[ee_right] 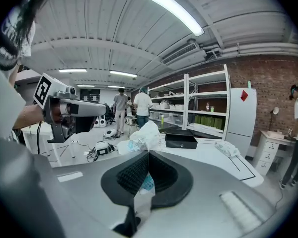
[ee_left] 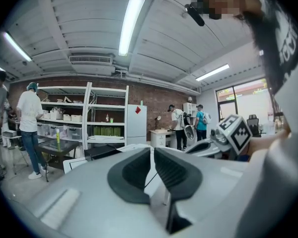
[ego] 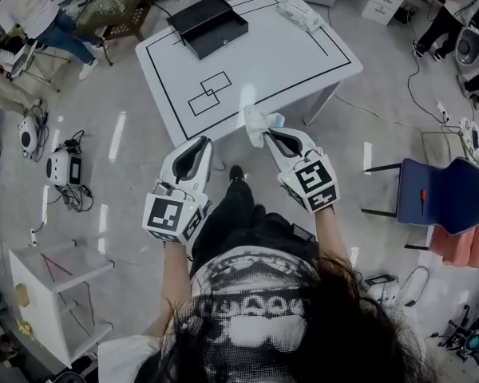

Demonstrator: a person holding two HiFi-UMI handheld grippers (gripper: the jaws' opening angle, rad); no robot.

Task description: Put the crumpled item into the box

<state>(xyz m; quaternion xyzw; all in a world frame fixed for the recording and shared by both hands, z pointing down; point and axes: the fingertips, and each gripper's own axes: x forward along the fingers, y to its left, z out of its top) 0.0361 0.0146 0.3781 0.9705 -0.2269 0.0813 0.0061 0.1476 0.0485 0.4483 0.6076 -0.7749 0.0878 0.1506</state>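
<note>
The crumpled item [ego: 255, 124] is a white plastic wrapper with blue print. My right gripper [ego: 271, 135] is shut on it and holds it in the air over the near edge of the white table [ego: 295, 62]. In the right gripper view the wrapper [ee_right: 143, 135] bulges out above the closed jaws. The black open box [ego: 208, 25] lies at the table's far left corner, well beyond the wrapper, and is also seen in the right gripper view [ee_right: 181, 140]. My left gripper [ego: 201, 143] hangs beside the right one, off the table's near edge, shut with nothing in it.
A white packet [ego: 298, 14] lies at the table's far right corner. Black outlines are marked on the tabletop. A blue chair [ego: 437, 195] stands to the right, a white stand [ego: 56, 290] to the near left. People work at shelves and desks around the room.
</note>
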